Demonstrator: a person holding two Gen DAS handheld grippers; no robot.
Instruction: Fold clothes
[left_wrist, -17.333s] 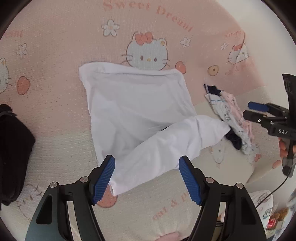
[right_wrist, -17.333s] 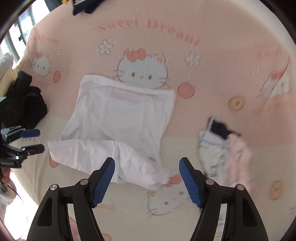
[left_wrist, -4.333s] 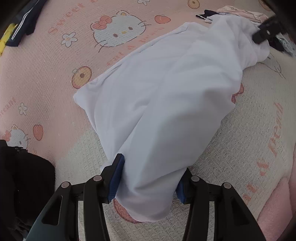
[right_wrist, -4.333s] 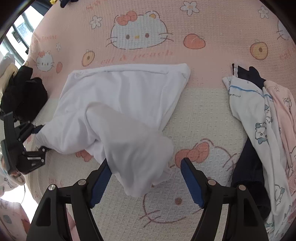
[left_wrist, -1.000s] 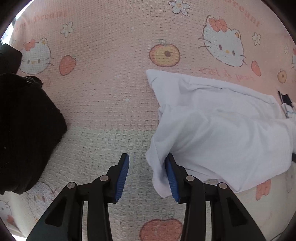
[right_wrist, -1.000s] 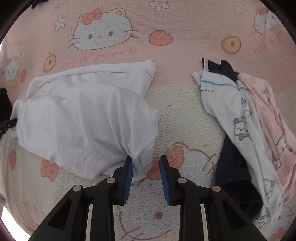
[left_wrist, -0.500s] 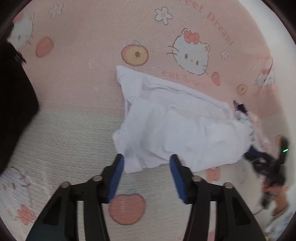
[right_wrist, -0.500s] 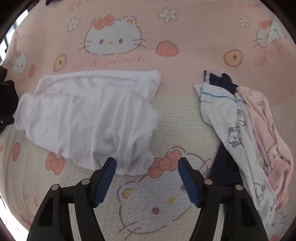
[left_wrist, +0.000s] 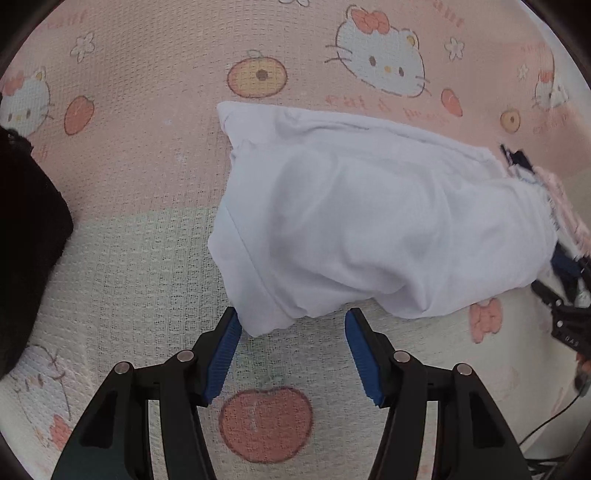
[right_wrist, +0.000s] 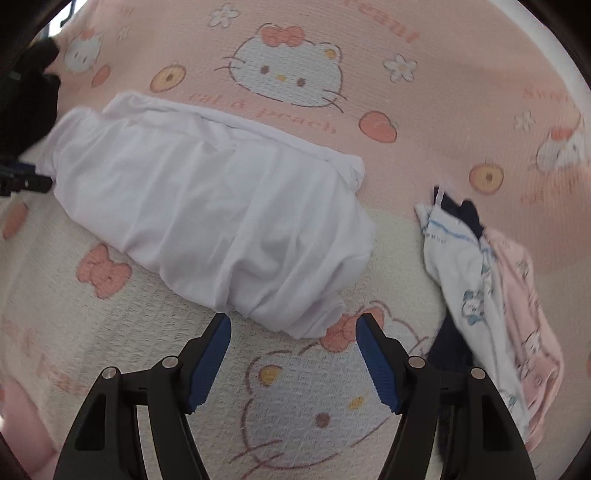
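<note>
Both grippers have just been opening: left gripper (left_wrist: 291, 332) and right gripper (right_wrist: 293, 339) gape empty just short of the folded white garment (left_wrist: 369, 221) on the blanket (left_wrist: 147, 258).

I see one white garment (right_wrist: 221, 218) and one dark heap (left_wrist: 26, 236). Three more garments (right_wrist: 491, 284) lie piled together. I hold two grippers.

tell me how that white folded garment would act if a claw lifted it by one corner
The white garment would probably droop and unfold: it lies in soft puffy folds with loose rumpled edges, nothing stiff. It looks thin and light, so one corner pinch should carry it. Pushed, it would likely bunch up rather than slide, since the blanket under it has a rough waffle weave.
</note>
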